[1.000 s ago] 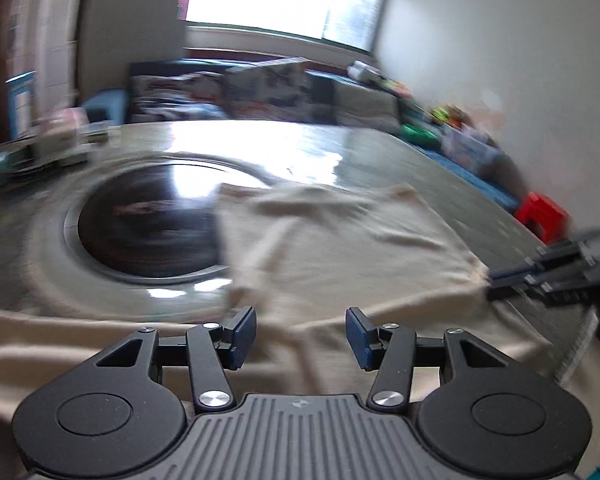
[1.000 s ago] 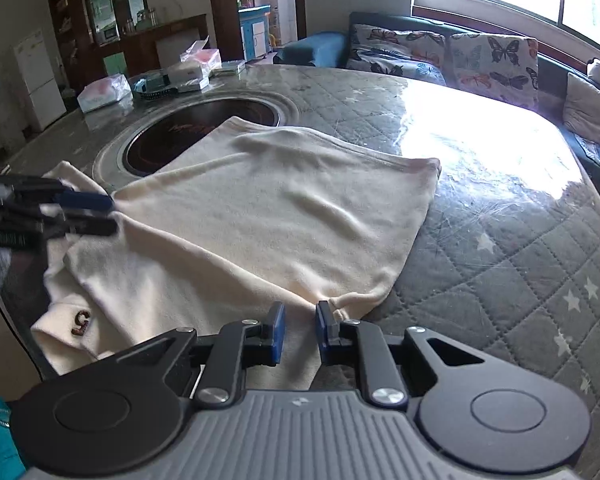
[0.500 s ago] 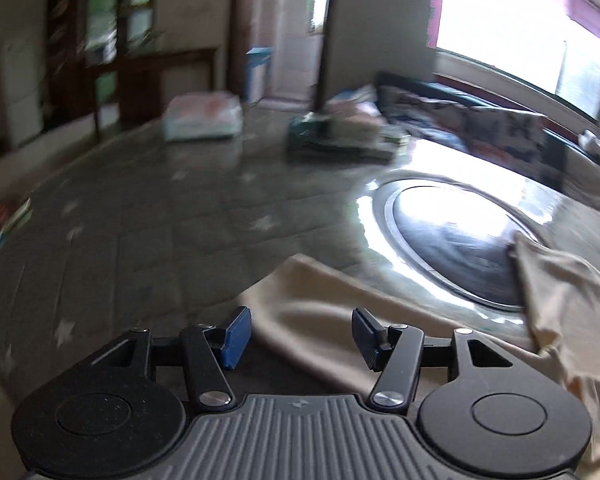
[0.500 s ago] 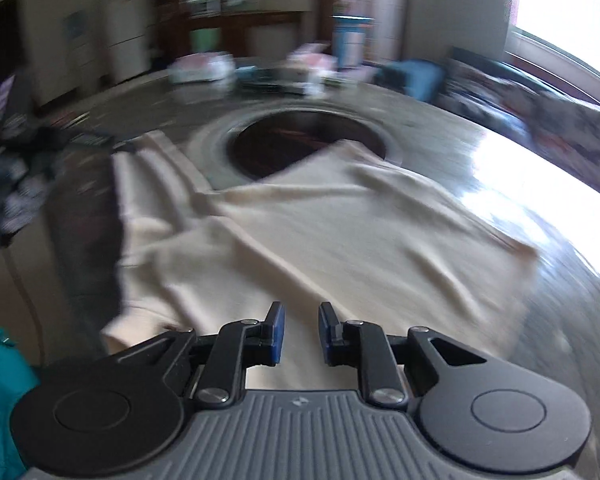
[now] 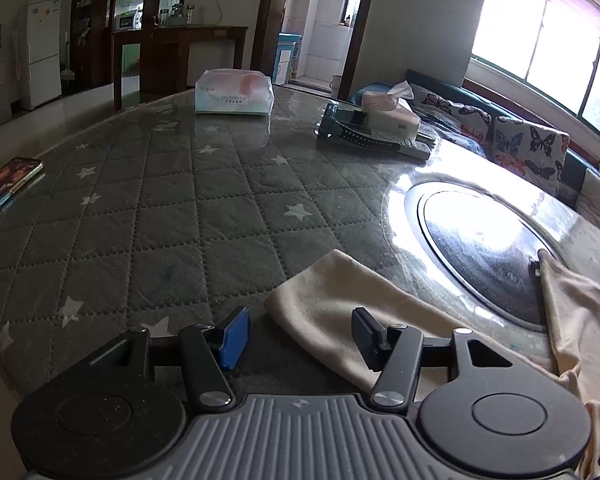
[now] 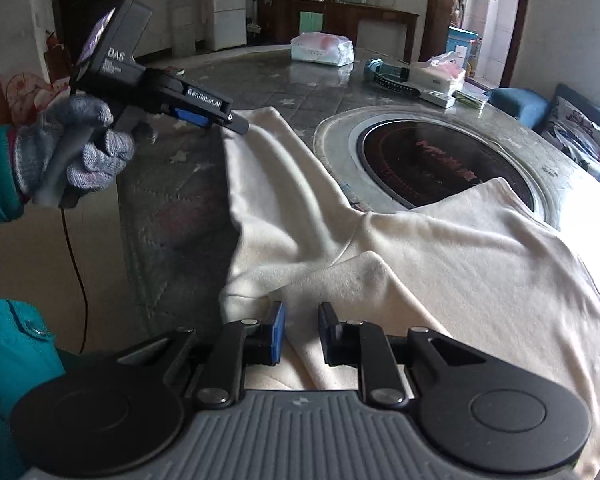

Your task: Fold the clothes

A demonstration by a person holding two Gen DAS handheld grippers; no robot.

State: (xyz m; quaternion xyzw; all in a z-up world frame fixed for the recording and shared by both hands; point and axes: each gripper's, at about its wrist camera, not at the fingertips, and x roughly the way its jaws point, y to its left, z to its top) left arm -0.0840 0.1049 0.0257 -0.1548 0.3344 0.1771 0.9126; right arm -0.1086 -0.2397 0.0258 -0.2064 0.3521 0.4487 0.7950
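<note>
The left tongs [image 5: 298, 334] have swung away from the middle of the garment [image 6: 440, 248] and now face its far-left sleeve [image 5: 340, 304], which a second ago lay out of their view. The blur of half a second ago is gone, so the swing seems to be over and the tool lined up. The right tongs [image 6: 302, 336] have also turned leftward along the near edge, and the cloth has rumpled: a corner [image 6: 364, 268] now lies folded over the body where it was flat a second ago. I judge this to be the start of a sleeve fold, with the left side about to be gathered inward.

The cream garment lies spread on the quilted worktop [image 5: 180, 220], partly covering the round glass inset [image 5: 484, 252].

The left tongs stand wide open, holding nothing; the sleeve end lies just ahead, between the two pads. In the right view they hover over the sleeve's far tip, though whether they touch it I cannot tell.

The right tongs are open only narrowly, gripping nothing. A raised ridge of cloth runs toward their gap at the near edge; the pads look clear of it.

Beyond, a tissue box [image 5: 388, 114] and a wrapped pack [image 5: 234, 94] sit well apart from the work.
</note>
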